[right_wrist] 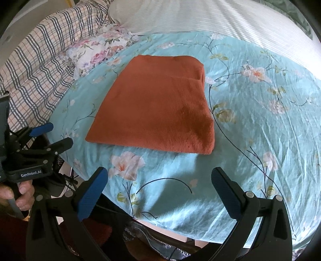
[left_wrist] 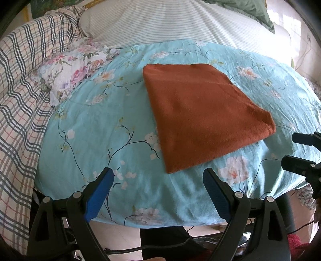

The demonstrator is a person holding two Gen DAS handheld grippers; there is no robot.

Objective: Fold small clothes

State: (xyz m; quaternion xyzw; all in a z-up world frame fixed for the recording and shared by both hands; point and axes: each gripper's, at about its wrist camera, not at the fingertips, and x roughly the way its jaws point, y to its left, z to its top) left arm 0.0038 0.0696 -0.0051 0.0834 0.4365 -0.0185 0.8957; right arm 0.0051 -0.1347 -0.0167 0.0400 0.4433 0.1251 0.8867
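Note:
A rust-orange garment (left_wrist: 202,112) lies folded into a flat rectangle on the light-blue floral bedspread (left_wrist: 96,124). My left gripper (left_wrist: 158,174) is open with nothing between its blue pads, hovering over the bed's near edge just short of the garment's near corner. The right gripper (left_wrist: 289,149) shows at the right edge of this view, jaws apart. In the right wrist view the same folded garment (right_wrist: 156,106) lies ahead of my open right gripper (right_wrist: 160,174), which holds nothing. The left gripper (right_wrist: 58,134) appears at the left there, open, held by a hand (right_wrist: 22,195).
A floral pillow (left_wrist: 74,70) and a plaid blanket (left_wrist: 22,90) lie to the left. A white striped sheet (left_wrist: 170,22) covers the far part of the bed, with a green pillow (left_wrist: 250,10) beyond. The floor (left_wrist: 128,235) and a cable (left_wrist: 140,248) show under the bed's near edge.

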